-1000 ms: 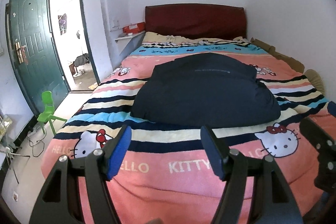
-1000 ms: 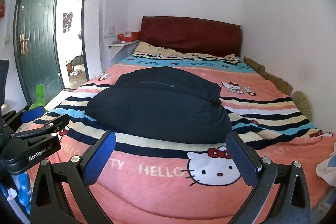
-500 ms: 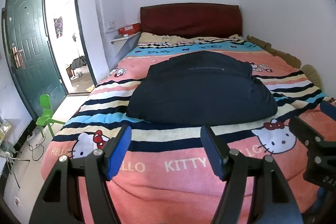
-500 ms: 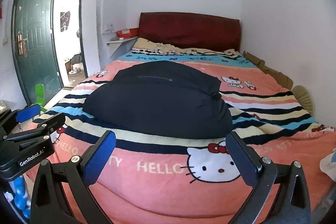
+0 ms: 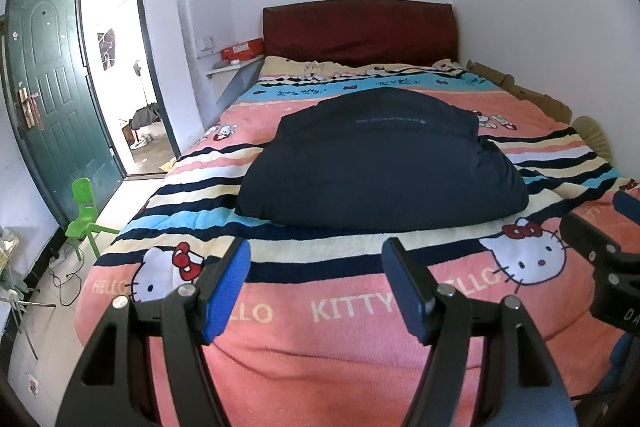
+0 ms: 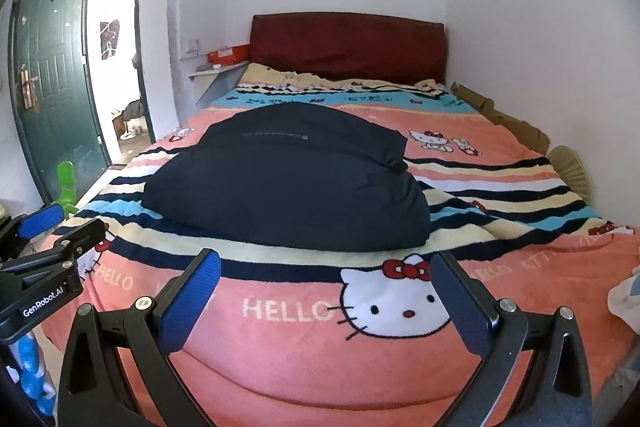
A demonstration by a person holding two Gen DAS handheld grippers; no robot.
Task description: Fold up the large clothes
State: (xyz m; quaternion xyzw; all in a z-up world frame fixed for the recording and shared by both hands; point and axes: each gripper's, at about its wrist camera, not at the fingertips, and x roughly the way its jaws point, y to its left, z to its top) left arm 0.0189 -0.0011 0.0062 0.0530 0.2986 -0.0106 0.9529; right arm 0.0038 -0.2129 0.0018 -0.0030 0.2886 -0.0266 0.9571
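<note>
A dark navy padded garment (image 5: 380,163) lies folded in a puffy bundle in the middle of the bed; it also shows in the right wrist view (image 6: 288,183). My left gripper (image 5: 316,283) is open and empty, over the foot of the bed, short of the garment. My right gripper (image 6: 326,295) is open wide and empty, also over the foot of the bed. Each gripper shows at the edge of the other's view: the right one (image 5: 600,251), the left one (image 6: 44,259).
The bed has a pink striped Hello Kitty blanket (image 5: 360,311) and a dark red headboard (image 5: 360,27). A green door (image 5: 48,83) stands open at left, with a green child's chair (image 5: 82,211) and cables on the floor. Cardboard (image 6: 504,115) lines the right wall.
Both grippers have drawn back and lowered a little, so the garment looks slightly farther away. The garment has not moved and both grippers stay open.
</note>
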